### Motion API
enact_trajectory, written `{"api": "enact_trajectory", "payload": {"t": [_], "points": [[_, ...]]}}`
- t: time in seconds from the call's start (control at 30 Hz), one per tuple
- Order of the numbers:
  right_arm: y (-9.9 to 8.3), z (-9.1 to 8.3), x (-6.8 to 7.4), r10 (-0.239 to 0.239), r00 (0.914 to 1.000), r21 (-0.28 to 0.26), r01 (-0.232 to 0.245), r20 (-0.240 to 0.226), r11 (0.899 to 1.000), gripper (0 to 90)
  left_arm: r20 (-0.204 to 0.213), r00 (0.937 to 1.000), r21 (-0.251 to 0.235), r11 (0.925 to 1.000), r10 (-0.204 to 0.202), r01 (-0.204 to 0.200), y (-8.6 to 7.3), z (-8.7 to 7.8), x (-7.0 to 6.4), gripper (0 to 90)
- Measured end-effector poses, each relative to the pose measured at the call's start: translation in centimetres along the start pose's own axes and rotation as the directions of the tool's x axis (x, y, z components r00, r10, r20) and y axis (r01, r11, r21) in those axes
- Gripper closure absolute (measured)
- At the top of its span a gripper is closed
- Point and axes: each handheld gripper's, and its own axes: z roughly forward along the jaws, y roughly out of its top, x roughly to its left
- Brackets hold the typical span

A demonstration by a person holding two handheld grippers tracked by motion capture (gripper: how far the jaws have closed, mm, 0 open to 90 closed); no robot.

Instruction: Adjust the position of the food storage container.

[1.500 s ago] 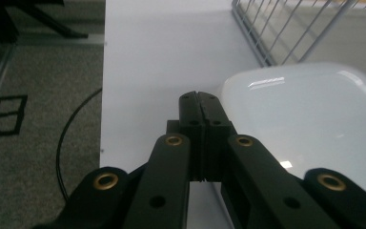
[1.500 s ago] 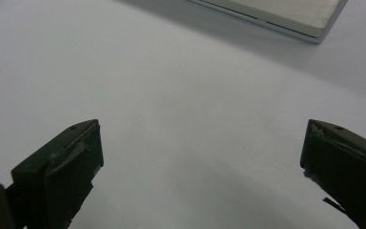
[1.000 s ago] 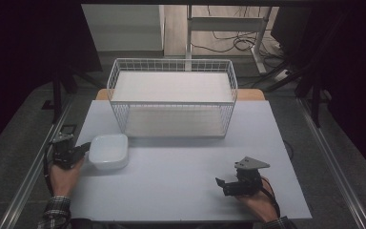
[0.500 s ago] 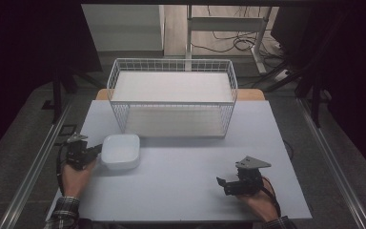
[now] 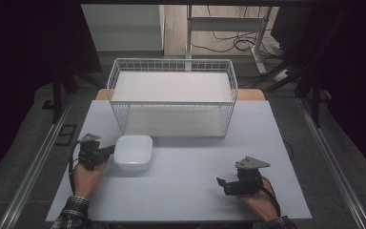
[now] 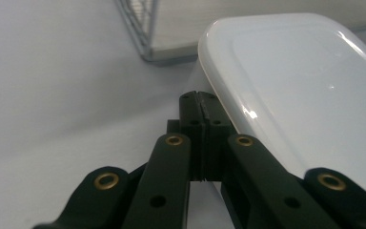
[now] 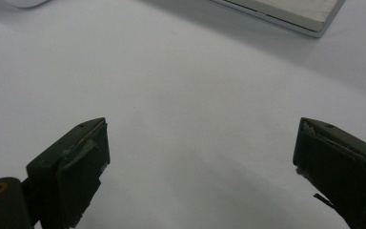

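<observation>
Now the left tool (image 5: pixel 108 151) is sitting with its jaws shut tight, touching the left rim of the white dish (image 5: pixel 134 152) near the desk's (image 5: pixel 190 191) left edge. It looks like pushing work. Next, the dish likely needs nudging toward the wire basket (image 5: pixel 172 100). Both are holding nothing. The right tool (image 5: pixel 222 184) is waiting, jaws wide apart, near the front right corner.

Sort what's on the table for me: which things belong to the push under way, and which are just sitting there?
In the job:
- white dish
- left tongs, shut, beside the dish rim

Standing by:
- wire basket
- right tongs, open over bare table
</observation>
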Motion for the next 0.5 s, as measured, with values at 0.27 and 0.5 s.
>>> {"api": "enact_trajectory", "payload": {"t": [0.27,0.5], "points": [[0.0,0.0,-0.1,0.009,1.0000,0.005,-0.009,0.005,1.000,5.3,0.042,0.9981,0.022,0.9987,0.046,-0.047,0.3,1.2,-2.3,89.8],[0.1,0.0,-0.1,0.003,0.9997,0.025,-0.004,0.022,1.000,1.8,0.085,0.9929,0.043,0.9953,0.083,-0.087,0.4,2.1,-4.4,89.8]]}}
